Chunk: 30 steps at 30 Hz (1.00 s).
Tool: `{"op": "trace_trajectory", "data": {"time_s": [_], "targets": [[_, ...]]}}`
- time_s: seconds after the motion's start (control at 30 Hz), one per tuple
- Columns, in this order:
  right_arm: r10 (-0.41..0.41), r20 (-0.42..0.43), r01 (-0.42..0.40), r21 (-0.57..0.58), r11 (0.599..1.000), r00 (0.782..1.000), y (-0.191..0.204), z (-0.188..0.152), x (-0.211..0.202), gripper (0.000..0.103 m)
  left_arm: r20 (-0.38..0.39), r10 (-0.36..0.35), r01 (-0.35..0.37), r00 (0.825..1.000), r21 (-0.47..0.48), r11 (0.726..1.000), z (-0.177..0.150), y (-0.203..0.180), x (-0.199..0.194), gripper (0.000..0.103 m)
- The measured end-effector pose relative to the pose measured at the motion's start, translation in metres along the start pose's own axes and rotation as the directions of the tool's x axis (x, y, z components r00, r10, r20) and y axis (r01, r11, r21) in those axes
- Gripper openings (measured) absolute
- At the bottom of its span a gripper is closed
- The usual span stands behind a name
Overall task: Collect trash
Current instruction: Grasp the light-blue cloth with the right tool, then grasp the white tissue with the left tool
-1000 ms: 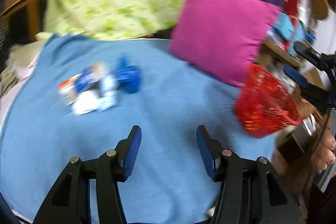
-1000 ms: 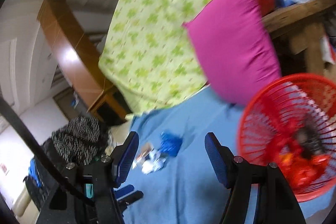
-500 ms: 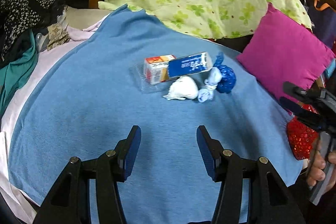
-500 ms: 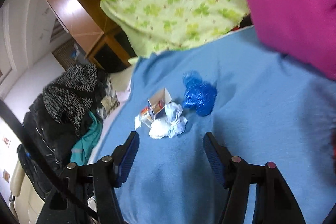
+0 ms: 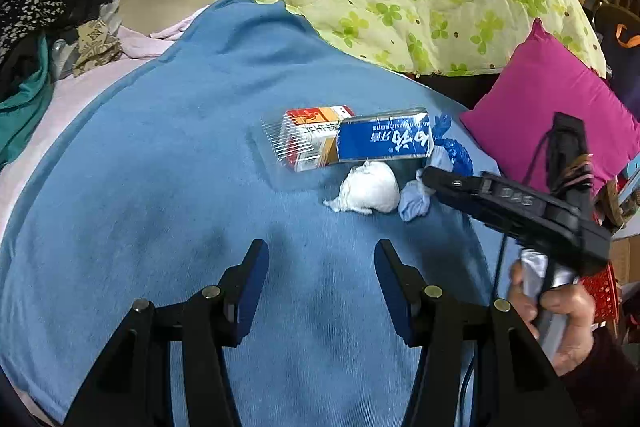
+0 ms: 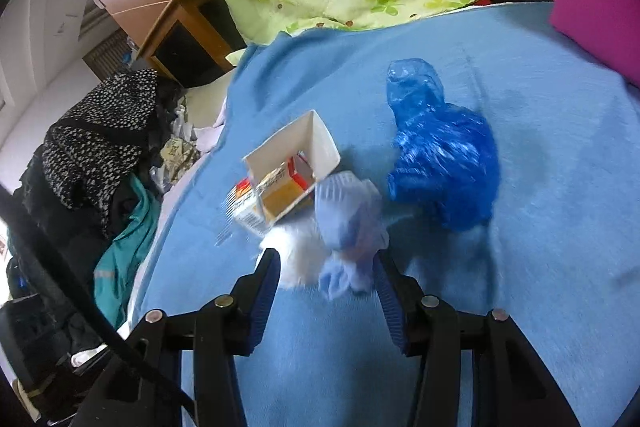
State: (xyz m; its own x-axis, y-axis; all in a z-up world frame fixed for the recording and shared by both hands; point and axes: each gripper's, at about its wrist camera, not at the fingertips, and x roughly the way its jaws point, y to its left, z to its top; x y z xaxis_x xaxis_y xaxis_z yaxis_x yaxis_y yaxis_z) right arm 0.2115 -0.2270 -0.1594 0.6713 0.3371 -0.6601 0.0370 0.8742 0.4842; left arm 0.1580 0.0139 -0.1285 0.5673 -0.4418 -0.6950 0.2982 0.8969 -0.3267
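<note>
On the blue blanket (image 5: 168, 195) lay a small heap of trash, close together near the middle. None of it had been picked up yet, so most of the job looked still to do. Only a corner of the red basket (image 5: 600, 293) showed, low at the right edge behind the person's hand (image 5: 560, 319), well apart from the heap. What was inside it could not be seen.

The right gripper (image 6: 326, 287) was down at the heap and its jaws were closing. A pale blue wad (image 6: 348, 227) sat between the tips, with a white wad (image 6: 292, 259) just beside it. The picture was blurry there, so it could not be told if the pads were pressing yet. The left gripper (image 5: 320, 291) hung over bare blanket, short of the heap, partly open and holding nothing.

The blanket looked soft and fuzzy. The white wad was round and crumpled, like squashed tissue. The pale blue one was twisted and thin, maybe a soft cover or tissue. The dark blue plastic bag (image 6: 440, 163) was shiny, wrinkly and bunched into a lump. A long blue box (image 5: 384, 141) lay on its side, open at one end, made of stiff card. It rested against an orange and white carton (image 5: 312, 139) with flat sides and sharp corners. A pink cushion (image 5: 552, 107) sat plump nearby.
</note>
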Motion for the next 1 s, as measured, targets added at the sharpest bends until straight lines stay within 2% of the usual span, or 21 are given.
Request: {"op": "trace_trajectory", "data": {"time_s": [0.1, 0.13, 0.17, 0.27, 0.5, 0.6, 0.77, 0.97, 1.0], "targets": [[-0.018, -0.013, 0.018, 0.011, 1.000, 1.000, -0.005, 0.004, 0.019, 0.052, -0.013, -0.016, 0.016, 1.000, 0.000, 1.000, 0.006, -0.001, 0.011, 0.056], [-0.021, -0.020, 0.021, 0.013, 1.000, 1.000, -0.007, 0.005, 0.022, 0.046, -0.020, -0.020, 0.020, 1.000, 0.003, 1.000, 0.008, -0.002, 0.016, 0.056], [-0.028, -0.030, 0.029, 0.021, 0.999, 0.999, -0.010, 0.005, 0.025, 0.033, -0.023, -0.026, 0.026, 0.999, 0.004, 1.000, 0.009, -0.003, 0.019, 0.056], [-0.012, -0.029, 0.013, 0.056, 0.998, 1.000, -0.019, 0.006, 0.015, 0.029, -0.026, -0.052, 0.052, 0.998, 0.010, 0.999, 0.015, -0.008, 0.029, 0.056], [0.006, 0.008, -0.007, 0.112, 0.994, 1.000, -0.038, 0.002, -0.037, 0.029, -0.046, -0.080, 0.080, 0.996, 0.001, 0.997, 0.024, -0.023, 0.056, 0.062], [0.003, 0.012, -0.004, 0.124, 0.992, 1.000, -0.049, -0.003, -0.057, 0.029, -0.041, -0.071, 0.071, 0.997, 0.007, 0.997, 0.027, -0.030, 0.067, 0.065], [0.004, 0.032, -0.008, 0.136, 0.991, 0.999, -0.066, -0.011, -0.086, 0.029, -0.044, -0.043, 0.044, 0.998, 0.029, 0.999, 0.031, -0.043, 0.087, 0.065], [0.011, 0.042, -0.017, 0.138, 0.990, 0.999, -0.076, -0.014, -0.099, 0.029, -0.049, -0.012, 0.014, 0.999, 0.026, 1.000, 0.031, -0.047, 0.105, 0.065], [0.014, 0.045, -0.020, 0.134, 0.991, 0.999, -0.076, -0.014, -0.100, 0.029, -0.046, -0.009, 0.010, 0.999, 0.028, 1.000, 0.031, -0.048, 0.106, 0.056]]}}
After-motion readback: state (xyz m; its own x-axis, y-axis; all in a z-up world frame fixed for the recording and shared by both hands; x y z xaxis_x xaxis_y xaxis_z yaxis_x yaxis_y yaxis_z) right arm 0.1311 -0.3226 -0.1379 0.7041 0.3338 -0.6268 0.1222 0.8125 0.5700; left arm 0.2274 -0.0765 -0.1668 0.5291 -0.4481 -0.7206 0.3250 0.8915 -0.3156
